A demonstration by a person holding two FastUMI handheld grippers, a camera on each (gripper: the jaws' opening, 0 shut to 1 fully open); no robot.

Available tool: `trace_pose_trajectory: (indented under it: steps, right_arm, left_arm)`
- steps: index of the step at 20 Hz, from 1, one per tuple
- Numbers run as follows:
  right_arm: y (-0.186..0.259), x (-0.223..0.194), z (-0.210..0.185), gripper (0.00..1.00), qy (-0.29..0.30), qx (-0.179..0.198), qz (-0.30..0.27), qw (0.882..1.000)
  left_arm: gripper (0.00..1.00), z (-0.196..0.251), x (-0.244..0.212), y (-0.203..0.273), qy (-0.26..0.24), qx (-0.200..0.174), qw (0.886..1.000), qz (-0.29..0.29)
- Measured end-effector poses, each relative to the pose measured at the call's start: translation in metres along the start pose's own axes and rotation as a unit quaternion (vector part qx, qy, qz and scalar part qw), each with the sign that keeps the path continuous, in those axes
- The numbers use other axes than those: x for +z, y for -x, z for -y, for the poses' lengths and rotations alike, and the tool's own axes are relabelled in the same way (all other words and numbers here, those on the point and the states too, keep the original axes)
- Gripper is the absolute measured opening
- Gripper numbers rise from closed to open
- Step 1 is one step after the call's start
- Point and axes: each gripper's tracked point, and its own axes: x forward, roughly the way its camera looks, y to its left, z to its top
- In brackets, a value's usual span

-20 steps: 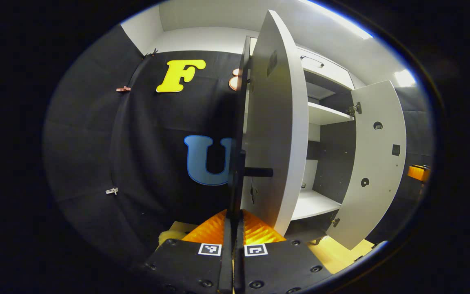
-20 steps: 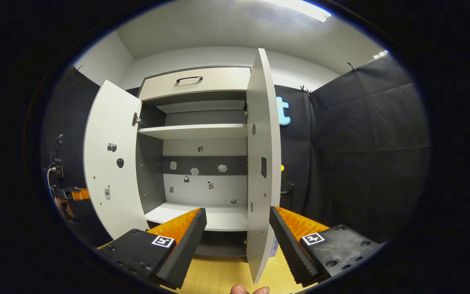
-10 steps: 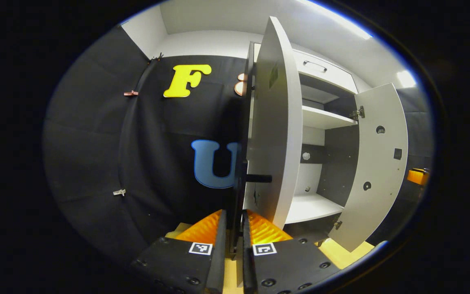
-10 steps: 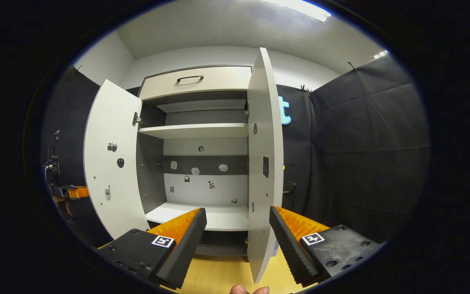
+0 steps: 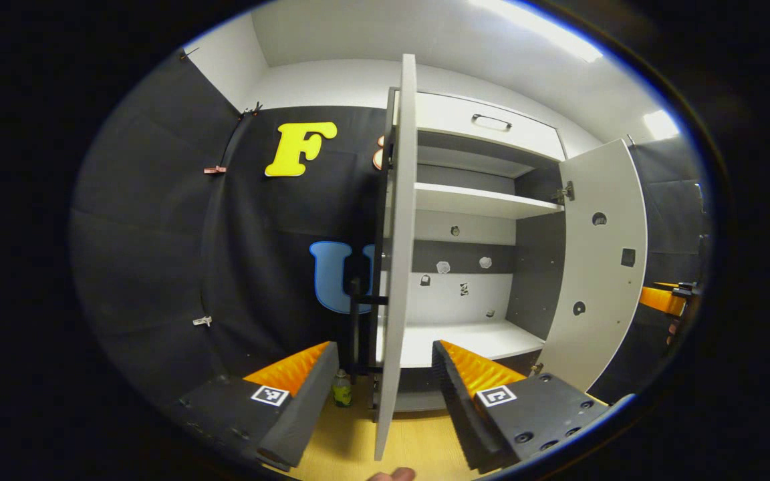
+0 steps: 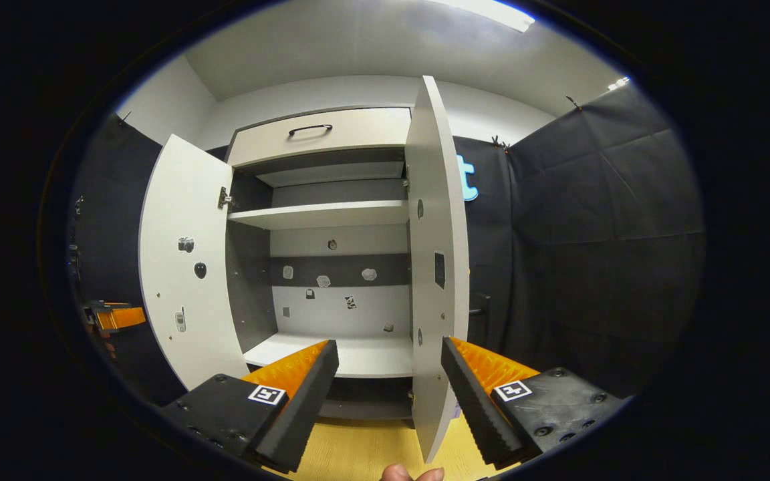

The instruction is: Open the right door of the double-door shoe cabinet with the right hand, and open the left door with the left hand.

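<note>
Both doors stand swung wide, left gripper [image 5: 379,394] and right gripper [image 6: 388,391] spread and empty; task looks finished, only withdrawal remains.

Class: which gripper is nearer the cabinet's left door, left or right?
Left. The left gripper has its open jaws either side of the left door edge; the right gripper straddles the right door.

Left gripper [image 5: 381,394] — fingers spread wide, nothing pressed between them. Right gripper [image 6: 388,394] — likewise spread, gripping nothing. A fingertip [image 6: 412,473] shows at the bottom edge of the right gripper view.
</note>
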Motion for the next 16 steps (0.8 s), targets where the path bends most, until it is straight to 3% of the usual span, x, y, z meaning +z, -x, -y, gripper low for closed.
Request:
trace_pose_trajectory:
  steps: [2,5,12,16]
  right_arm:
    - [0.000,0.000,-0.003,0.97,-0.002,0.004,0.000,1.000]
    - [0.002,-0.001,-0.003,0.97,-0.001,0.006,-0.004,1.000]
    - [0.005,-0.003,-0.012,0.97,-0.008,0.016,-0.008,1.000]
    - [0.006,-0.005,-0.015,0.97,-0.006,0.021,-0.011,1.000]
  left_arm:
    - [0.95,0.019,0.002,0.006,-0.006,-0.016,1.000,0.006]
    - [0.95,0.041,0.000,0.013,-0.008,-0.025,1.000,0.002]
    - [0.95,0.068,-0.007,0.023,-0.013,-0.004,1.000,0.008]
    - [0.95,0.080,-0.015,0.023,-0.013,-0.018,1.000,0.000]
